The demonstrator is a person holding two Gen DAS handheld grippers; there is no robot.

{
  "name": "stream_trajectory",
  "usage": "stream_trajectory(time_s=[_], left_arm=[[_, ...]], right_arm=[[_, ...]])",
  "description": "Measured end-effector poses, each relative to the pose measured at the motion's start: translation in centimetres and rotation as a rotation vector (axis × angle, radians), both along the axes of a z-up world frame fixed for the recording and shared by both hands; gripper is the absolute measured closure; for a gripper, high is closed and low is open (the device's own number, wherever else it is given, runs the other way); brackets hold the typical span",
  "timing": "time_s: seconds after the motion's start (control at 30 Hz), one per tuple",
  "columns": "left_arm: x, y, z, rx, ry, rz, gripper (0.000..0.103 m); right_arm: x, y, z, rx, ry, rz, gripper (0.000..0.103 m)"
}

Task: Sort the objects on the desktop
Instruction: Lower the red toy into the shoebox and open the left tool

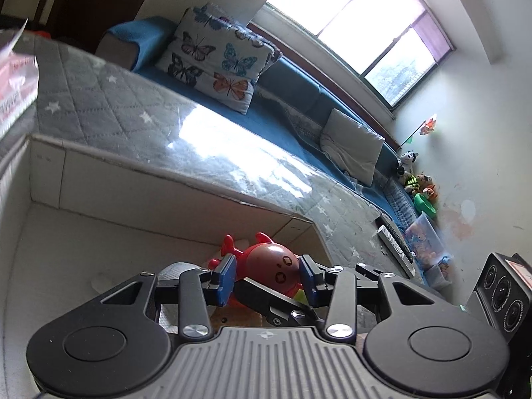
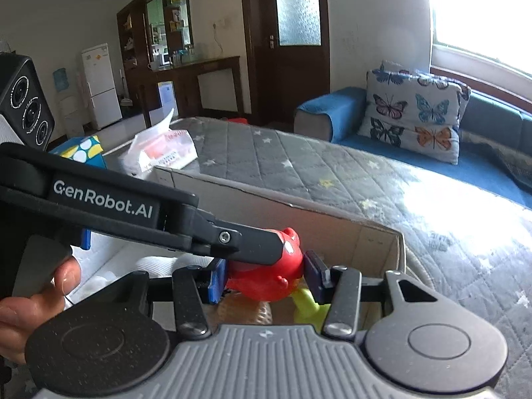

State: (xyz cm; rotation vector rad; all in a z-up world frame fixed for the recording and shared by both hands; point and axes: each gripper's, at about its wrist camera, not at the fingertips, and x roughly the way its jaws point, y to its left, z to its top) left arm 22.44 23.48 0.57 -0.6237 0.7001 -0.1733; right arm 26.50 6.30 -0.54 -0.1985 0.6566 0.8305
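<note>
A red round toy figure with a printed face (image 1: 271, 261) sits between the blue pads of my left gripper (image 1: 267, 277), over an open cardboard box (image 1: 133, 179). The same red toy (image 2: 266, 277) also sits between the blue pads of my right gripper (image 2: 264, 281). Both grippers look closed against it from different sides. The left gripper's black finger crosses the right wrist view (image 2: 232, 241) and touches the toy's top. A yellow-green toy (image 2: 307, 306) and a tan object (image 2: 246, 311) lie in the box below.
The box (image 2: 299, 209) stands on a grey quilted star-pattern table cover (image 2: 332, 163). A tissue pack (image 2: 159, 151) and a blue dotted box (image 2: 83, 149) lie beyond it. Remote controls (image 1: 394, 247) lie on the cover's far edge. A blue sofa with a butterfly cushion (image 2: 415, 113) stands behind.
</note>
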Motion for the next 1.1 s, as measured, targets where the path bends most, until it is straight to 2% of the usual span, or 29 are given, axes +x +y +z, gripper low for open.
stream_trajectory(time_s=[0.17,0.53,0.67,1.1], left_arm=[[0.1,0.2,-0.3,-0.006,0.002,0.007,0.059],[-0.8,0.1,0.4,-0.002,0.005,0.025,0.060],[-1.5,-0.1,1.0,0.016,-0.012,0.027,0.060],[-5.1,-1.8,3.2,0.056,-0.047,0.035,0.060]], right_arm=[[0.7,0.3,-0.3,-0.011,0.023,0.002,0.054],[0.3,0.3,0.3,-0.011,-0.001,-0.005,0.052],[-0.3,0.0,0.9,-0.008,-0.027,-0.007,0.043],[-3.3,-2.7,3.1,0.013,-0.066,-0.006,0.043]])
